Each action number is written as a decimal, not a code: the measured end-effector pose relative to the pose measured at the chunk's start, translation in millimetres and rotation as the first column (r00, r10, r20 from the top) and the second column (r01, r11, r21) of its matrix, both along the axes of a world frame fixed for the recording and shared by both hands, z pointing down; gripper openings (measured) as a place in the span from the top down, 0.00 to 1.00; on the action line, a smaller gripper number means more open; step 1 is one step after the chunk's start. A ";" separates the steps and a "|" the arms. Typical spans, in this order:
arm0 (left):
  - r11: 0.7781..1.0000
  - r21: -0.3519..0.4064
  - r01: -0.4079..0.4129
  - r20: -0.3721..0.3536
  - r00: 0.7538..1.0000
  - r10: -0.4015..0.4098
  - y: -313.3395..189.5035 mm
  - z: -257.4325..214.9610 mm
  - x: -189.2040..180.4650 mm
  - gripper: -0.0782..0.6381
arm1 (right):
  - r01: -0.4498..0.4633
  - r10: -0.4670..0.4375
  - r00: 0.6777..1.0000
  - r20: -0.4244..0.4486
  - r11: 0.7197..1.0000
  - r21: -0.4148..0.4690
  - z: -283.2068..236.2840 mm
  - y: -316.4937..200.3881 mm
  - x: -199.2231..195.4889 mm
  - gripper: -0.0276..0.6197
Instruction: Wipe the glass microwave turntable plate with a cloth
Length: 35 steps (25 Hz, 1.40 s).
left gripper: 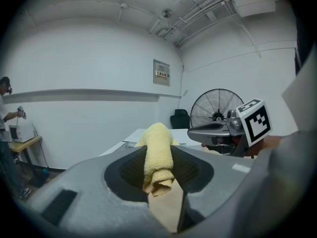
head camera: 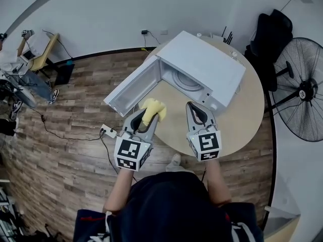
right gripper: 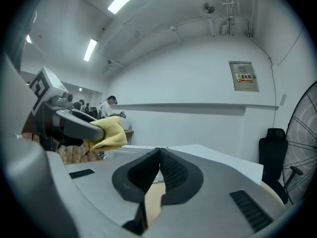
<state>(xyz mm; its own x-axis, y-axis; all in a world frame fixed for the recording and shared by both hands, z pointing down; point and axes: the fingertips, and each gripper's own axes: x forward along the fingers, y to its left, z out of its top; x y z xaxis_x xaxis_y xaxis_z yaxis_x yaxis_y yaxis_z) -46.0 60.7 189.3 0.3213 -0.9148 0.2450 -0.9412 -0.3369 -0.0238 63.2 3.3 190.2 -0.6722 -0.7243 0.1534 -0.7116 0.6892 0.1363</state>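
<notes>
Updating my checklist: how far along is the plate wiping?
Done: white microwave's door is open; left gripper is shut on the yellow cloth. In hand: cloth held before the opening; right gripper shut, empty. Left: glass turntable plate lies inside, cloth not yet on it.

The grey left gripper [head camera: 143, 120] and right gripper [head camera: 196, 108] have dark ribbed pads [right gripper: 171, 170] and black-and-white marker cubes [head camera: 132, 153]; the person wears a dark top [head camera: 171, 205].

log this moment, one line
left hand-held gripper: shut on yellow cloth | right hand-held gripper: shut, empty | microwave: door open, glass turntable plate inside | cloth: clear of plate
</notes>
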 end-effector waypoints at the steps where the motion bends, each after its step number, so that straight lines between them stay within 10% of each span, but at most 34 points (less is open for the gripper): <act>1: 1.000 -0.005 0.002 0.005 1.000 -0.002 -6.6 1.2 2.5 0.70 | -0.004 0.004 1.000 0.006 1.000 -0.006 1.5 -6.8 3.4 0.94; 17: 0.998 -0.051 0.025 0.003 1.000 -0.025 -61.3 21.7 -5.2 0.70 | 0.018 -0.022 0.997 -0.074 0.998 -0.059 29.9 -57.6 -0.4 0.94; 35: 0.956 -0.178 -0.232 -0.063 0.973 0.224 -104.1 115.3 5.4 0.70 | -0.138 0.093 0.975 -0.201 0.965 -0.223 123.9 -61.6 -3.0 0.94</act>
<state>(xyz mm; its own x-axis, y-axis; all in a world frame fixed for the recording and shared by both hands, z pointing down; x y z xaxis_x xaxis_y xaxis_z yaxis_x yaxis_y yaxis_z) -40.6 -43.4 304.5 0.5293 -0.7571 0.3829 -0.8378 -0.5375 0.0954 60.1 -58.3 314.1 -0.5291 -0.7238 0.4429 -0.7652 0.6326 0.1198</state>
